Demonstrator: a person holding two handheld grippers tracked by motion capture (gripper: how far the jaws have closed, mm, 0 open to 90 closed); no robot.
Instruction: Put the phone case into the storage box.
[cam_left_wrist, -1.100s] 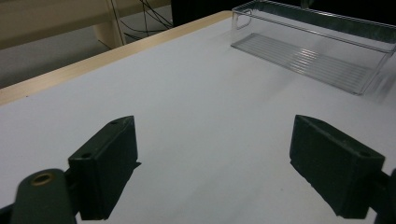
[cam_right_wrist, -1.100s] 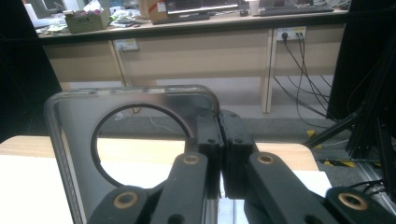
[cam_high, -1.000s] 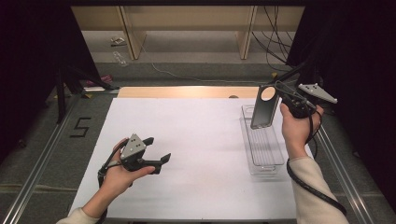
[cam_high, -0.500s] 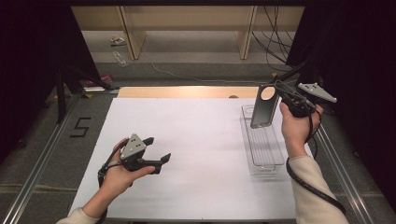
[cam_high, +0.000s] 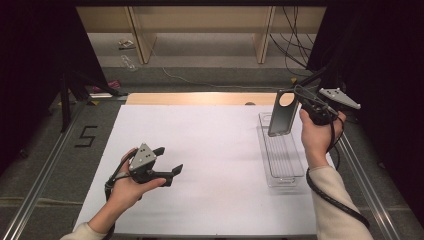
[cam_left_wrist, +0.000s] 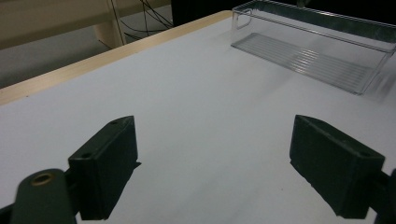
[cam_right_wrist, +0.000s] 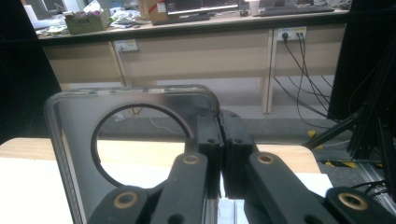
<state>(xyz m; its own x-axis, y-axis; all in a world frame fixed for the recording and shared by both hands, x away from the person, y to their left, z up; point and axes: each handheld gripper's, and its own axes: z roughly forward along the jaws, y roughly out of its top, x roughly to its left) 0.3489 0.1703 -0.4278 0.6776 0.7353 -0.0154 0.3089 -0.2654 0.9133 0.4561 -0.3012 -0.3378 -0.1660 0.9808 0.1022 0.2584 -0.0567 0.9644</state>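
A dark translucent phone case (cam_high: 281, 113) with a round camera cutout hangs upright above the far end of a clear plastic tray (cam_high: 292, 176). My right gripper (cam_high: 299, 103) is shut on the case's upper right edge; in the right gripper view the jaws pinch the case (cam_right_wrist: 74, 154) beside the cutout, right gripper (cam_right_wrist: 218, 140). My left gripper (cam_high: 168, 161) rests low over the white table (cam_high: 210, 150) at the front left, open and holding nothing. In the left gripper view, the left gripper (cam_left_wrist: 212, 163) has its jaws spread wide over bare table, with the tray (cam_left_wrist: 317, 51) farther off.
The tray lies lengthwise along the table's right side. A wooden strip (cam_high: 200, 98) borders the table's far edge. Metal rails (cam_high: 45, 165) run along both sides, and dark curtains close in left and right. Cables (cam_high: 295, 40) lie on the floor beyond the table.
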